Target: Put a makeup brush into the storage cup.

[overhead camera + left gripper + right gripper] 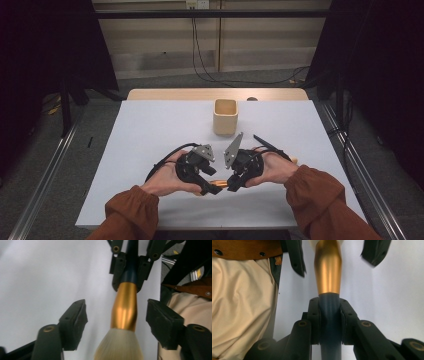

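While the left gripper [116,322] stands with its jaws released, a clear gap on either side of the gold ferrule, the makeup brush [124,307] is carried by the other hand alone. Left pads [76,317] touch nothing; the pale bristle head sits between them, low in the left gripper view. Brush position: held in the air just above the white table [150,135], between the two grippers, near the person's edge.

Right gripper [329,315]: jaws clenched on the dark handle just below the ferrule, pads pressed flat on both sides.

Step in hand, as judged: a hand-over from left to right, with the right grip now bearing the brush.

Further right and back on the table, a beige square cup [225,116] stands upright and apart from both hands.

Next move likely calls for drawing the left gripper clear of the bristles, then carrying the brush to the cup, handle kept steady so it does not pivot in the pads.
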A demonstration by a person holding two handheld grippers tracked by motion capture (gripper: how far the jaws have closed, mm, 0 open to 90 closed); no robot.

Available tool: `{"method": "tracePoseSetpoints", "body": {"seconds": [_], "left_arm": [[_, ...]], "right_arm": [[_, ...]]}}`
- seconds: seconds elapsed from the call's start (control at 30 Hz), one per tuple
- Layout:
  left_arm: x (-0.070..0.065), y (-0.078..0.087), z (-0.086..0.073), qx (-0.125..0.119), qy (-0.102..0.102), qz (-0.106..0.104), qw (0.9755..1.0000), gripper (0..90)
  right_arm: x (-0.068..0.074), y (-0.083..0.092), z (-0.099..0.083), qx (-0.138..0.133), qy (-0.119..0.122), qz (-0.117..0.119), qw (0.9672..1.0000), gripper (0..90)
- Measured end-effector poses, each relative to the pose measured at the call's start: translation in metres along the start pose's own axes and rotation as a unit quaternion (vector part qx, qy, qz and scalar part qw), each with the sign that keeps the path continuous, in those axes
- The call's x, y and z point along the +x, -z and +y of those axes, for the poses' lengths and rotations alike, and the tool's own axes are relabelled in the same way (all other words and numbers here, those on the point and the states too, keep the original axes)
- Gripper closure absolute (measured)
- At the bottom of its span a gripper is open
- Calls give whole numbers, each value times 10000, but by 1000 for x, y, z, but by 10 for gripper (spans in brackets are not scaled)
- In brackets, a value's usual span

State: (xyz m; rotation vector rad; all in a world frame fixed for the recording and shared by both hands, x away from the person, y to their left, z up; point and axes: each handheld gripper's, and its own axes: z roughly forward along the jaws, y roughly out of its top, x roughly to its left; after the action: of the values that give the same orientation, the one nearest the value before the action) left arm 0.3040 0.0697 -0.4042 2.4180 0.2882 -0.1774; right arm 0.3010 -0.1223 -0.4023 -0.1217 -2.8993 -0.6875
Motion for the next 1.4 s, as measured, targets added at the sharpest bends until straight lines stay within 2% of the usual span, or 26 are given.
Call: {"method": "tracePoseSetpoints", "body": {"seconds": [0.03,0.1,0.13,0.37,0.4,0.47,0.53,0.57,0.73,0.8,0.83,0.9,1.0,1.03,1.07,1.1,1.2,1.23,1.27,1.4], "left_arm": [[1,0,-1,-30,27,63,10000,207],[2,2,-5,-83,115,176,9997,190],[3,4,-8,-146,170,282,9994,151],[8,10,-21,-411,448,369,9975,47],[9,12,-24,-415,433,389,9974,40],[9,14,-27,-516,561,505,9958,40],[10,18,-32,-648,621,537,9945,40],[10,18,-32,-648,621,537,9945,39],[8,22,-39,-863,724,676,9913,36],[7,22,-42,-924,772,726,9901,36],[7,23,-44,-951,805,778,9892,37],[7,23,-48,-1032,863,821,9875,37],[6,25,-53,-1141,932,908,9849,37],[6,25,-54,-1158,952,938,9842,37],[6,26,-55,-1182,970,957,9836,37],[5,26,-56,-1224,979,967,9829,37],[3,27,-60,-1306,1032,1020,9808,37],[3,27,-61,-1335,1034,1016,9804,37],[2,27,-61,-1351,1049,1023,9799,37],[0,26,-64,-1428,1081,1043,9783,37]], "right_arm": [[-1,1,-3,-32,-65,-7,10000,753],[-1,2,-4,-47,-70,-26,10000,752],[-3,3,-8,-90,-107,-42,9999,753],[-5,6,-16,-125,-329,-118,9993,753],[-5,7,-17,-123,-395,-137,9991,752],[-7,9,-20,-198,-448,-168,9987,752],[-9,10,-25,-249,-585,-242,9977,752],[-9,10,-25,-249,-585,-242,9977,752],[-10,10,-32,-353,-734,-249,9964,752],[-11,11,-36,-444,-857,-299,9949,752],[-11,12,-40,-574,-956,-389,9930,752],[-11,13,-41,-624,-993,-426,9922,752],[-9,15,-46,-893,-1048,-483,9893,752],[-9,15,-48,-956,-1102,-498,9880,752],[-8,14,-51,-1090,-1190,-595,9851,752],[-8,14,-51,-1090,-1190,-595,9851,752],[-8,13,-57,-1343,-1388,-688,9788,752],[-6,12,-60,-1517,-1505,-743,9741,752],[-6,12,-60,-1517,-1505,-743,9741,752],[-3,10,-64,-1776,-1667,-741,9671,752]]}}
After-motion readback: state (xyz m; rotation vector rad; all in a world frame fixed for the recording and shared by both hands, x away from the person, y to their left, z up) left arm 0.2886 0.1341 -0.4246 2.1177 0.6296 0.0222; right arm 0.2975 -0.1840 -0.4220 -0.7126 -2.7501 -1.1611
